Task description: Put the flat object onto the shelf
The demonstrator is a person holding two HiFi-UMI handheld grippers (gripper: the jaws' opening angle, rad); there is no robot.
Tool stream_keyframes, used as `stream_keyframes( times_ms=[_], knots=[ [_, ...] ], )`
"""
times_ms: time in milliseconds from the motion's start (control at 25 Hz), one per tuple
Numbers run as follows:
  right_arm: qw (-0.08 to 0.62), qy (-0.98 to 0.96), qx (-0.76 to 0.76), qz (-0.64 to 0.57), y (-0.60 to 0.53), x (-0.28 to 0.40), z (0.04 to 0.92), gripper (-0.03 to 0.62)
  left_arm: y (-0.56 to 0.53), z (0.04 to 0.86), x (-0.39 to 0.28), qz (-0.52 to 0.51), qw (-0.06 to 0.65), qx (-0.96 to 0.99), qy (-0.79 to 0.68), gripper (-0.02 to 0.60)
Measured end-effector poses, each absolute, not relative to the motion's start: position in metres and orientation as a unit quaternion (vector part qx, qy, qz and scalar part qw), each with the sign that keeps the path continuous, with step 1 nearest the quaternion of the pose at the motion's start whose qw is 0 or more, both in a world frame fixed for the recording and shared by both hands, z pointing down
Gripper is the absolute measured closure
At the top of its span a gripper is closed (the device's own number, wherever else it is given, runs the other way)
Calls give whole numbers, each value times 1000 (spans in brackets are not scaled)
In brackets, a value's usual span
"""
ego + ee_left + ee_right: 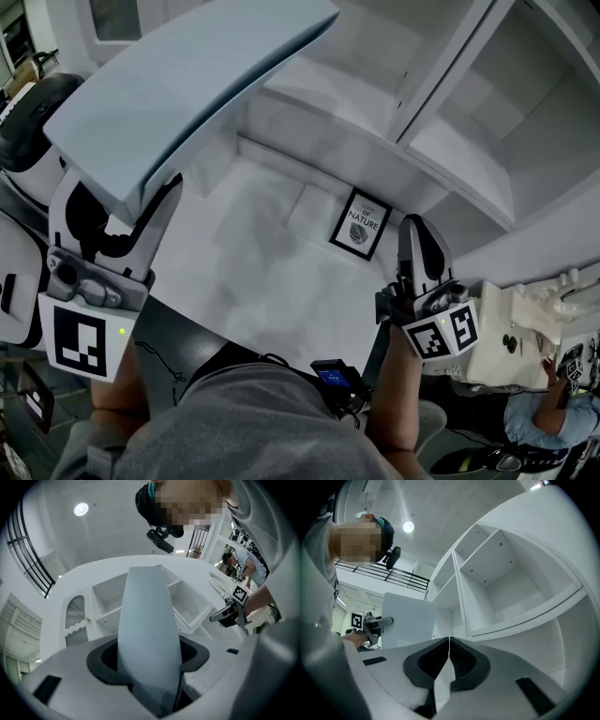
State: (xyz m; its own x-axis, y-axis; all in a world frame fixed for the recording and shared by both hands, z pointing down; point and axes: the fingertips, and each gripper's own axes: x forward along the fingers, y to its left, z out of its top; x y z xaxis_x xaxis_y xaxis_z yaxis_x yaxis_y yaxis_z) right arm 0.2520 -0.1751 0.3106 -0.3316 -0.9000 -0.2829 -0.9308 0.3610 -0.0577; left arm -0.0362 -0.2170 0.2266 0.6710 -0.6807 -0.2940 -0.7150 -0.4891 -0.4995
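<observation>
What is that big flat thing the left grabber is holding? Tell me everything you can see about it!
The flat board is pale blue-grey, smooth and matte, a thin wide slab. The left gripper clamps one edge between its jaws and holds it up in the air, tilted, above the white surface in front of the white shelf. Nothing else touches it.

The board (187,84) hid the upper-left part of the shelf (450,122), and the board's far end ran off the top edge. In front of the shelf, the framed picture's (361,223) smaller print was unreadable. Right of the shelf, a person (553,417) was cut off by the picture's corner.
</observation>
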Motion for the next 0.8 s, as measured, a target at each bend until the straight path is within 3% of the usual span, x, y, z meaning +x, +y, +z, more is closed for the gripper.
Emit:
stream_keyframes(
  times_ms=[800],
  knots=[
    [147, 810, -562, 75, -174, 262, 294, 566, -208, 175, -21, 34, 379, -840, 387, 313]
  ],
)
